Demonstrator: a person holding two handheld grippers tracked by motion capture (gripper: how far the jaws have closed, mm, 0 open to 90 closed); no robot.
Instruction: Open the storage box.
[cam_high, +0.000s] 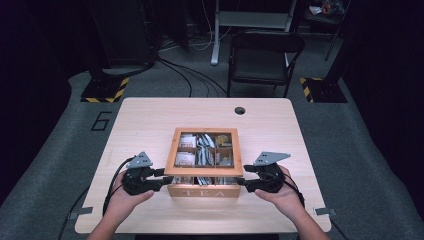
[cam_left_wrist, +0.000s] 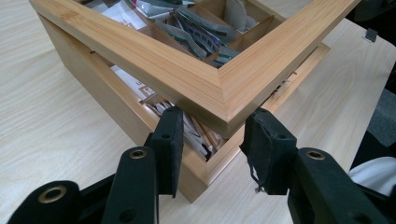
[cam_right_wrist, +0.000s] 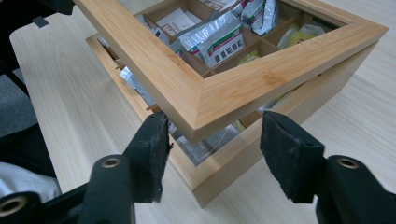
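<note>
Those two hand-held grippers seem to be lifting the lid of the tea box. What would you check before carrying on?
1. Lid raised off the box at the front: ok.
2. Left hand-held gripper at the lid's corner, jaws on either side: ok.
3. Right hand-held gripper pads pressing the lid: not ok, gaps show.
4. Lid level left to right: ok.
5. Tea bags clear of the lid: cannot tell.
</note>
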